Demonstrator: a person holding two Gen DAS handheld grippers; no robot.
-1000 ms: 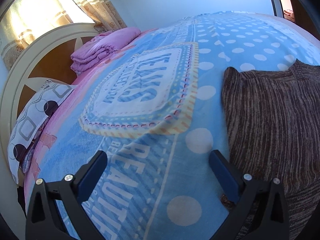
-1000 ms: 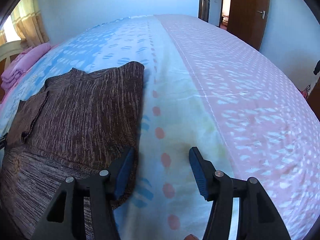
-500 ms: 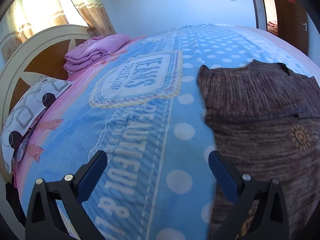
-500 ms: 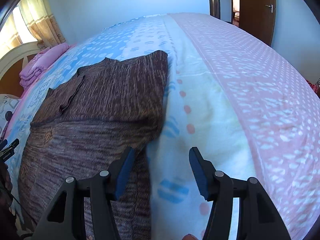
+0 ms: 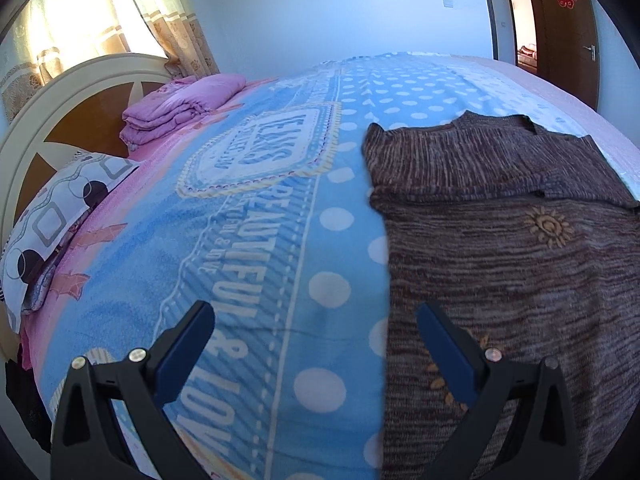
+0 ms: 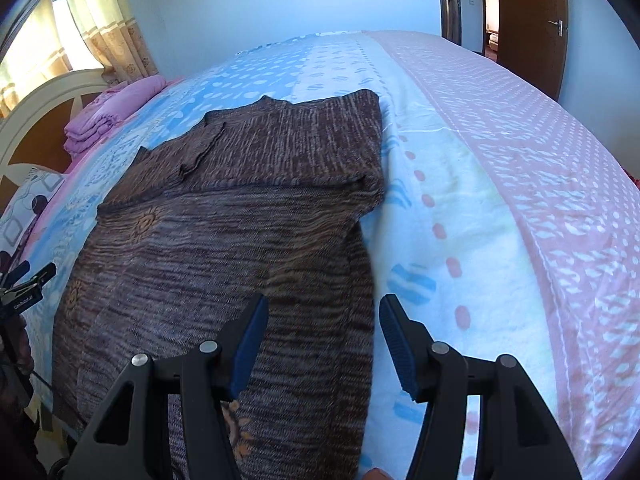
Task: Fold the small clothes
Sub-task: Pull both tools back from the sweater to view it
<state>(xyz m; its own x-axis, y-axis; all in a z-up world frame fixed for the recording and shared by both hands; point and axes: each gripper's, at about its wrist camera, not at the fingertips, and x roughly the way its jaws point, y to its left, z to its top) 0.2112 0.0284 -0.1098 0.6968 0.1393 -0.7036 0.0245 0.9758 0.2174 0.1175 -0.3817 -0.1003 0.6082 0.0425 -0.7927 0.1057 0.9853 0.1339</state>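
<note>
A brown striped knit sweater lies flat on the bed, its sleeves folded in across the upper body; it also shows in the right wrist view. My left gripper is open and empty, hovering above the sweater's left edge near the hem. My right gripper is open and empty, hovering over the sweater's right edge near the hem. The left gripper's tip shows at the far left of the right wrist view.
The bed carries a blue dotted blanket and a pink and white sheet. Folded pink bedding and a patterned pillow lie by the headboard. A brown door stands at the back right.
Both grippers have pulled back toward the near edge of the bed, so more of the sweater shows. Both stay open and the sweater has not moved.
</note>
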